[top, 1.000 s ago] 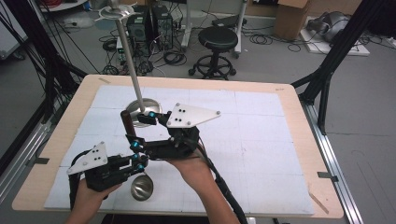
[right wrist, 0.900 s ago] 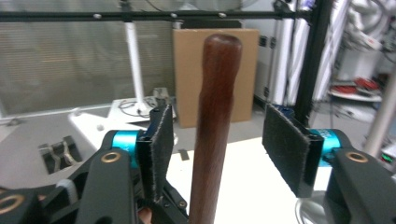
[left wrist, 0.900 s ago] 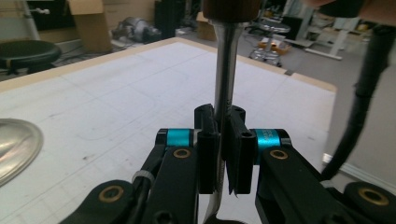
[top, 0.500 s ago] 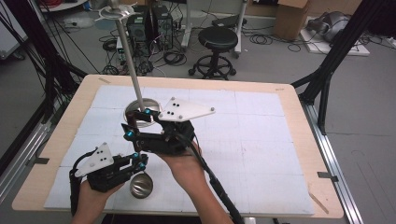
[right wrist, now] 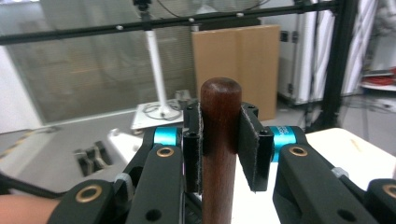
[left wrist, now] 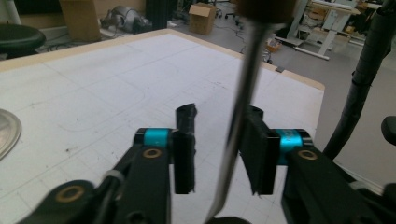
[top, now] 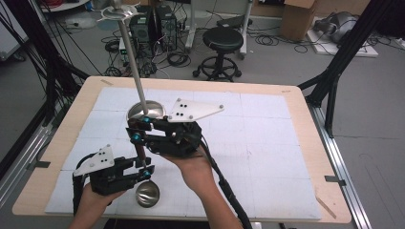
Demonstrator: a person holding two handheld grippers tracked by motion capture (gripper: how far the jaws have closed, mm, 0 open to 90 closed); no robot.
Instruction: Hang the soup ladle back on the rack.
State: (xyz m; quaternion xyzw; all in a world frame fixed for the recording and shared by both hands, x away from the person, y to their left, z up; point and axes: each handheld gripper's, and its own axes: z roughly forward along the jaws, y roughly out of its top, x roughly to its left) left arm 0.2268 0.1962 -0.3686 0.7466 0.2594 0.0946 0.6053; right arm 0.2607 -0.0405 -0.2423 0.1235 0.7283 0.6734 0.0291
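Note:
A ladle stands upright near the table's front edge, its steel bowl (top: 147,193) low, its thin metal stem (left wrist: 243,93) rising to a dark wooden handle (right wrist: 219,140). My right gripper (top: 135,130) reaches in from the right and is shut on that handle; its jaws have just been closing, and both pads (right wrist: 192,149) now press the wood. My left gripper (top: 146,170) sits lower, just above the bowl. Its jaws have just been opening, and the stem stands between them close to the right pad (left wrist: 254,149), with a gap on the other side.
A tall stand rises behind the grippers, its slim pole (top: 131,62) set in a round steel base (top: 145,110) on the white mat (top: 267,143). The wooden table edge (top: 305,114) frames the mat. A stool (top: 222,40) and cables lie on the floor beyond.
The right gripper's jaws have narrowed onto the wooden handle. The left gripper's jaws have parted from the stem. Neither hand has shifted, and the ladle stays upright in the same spot.

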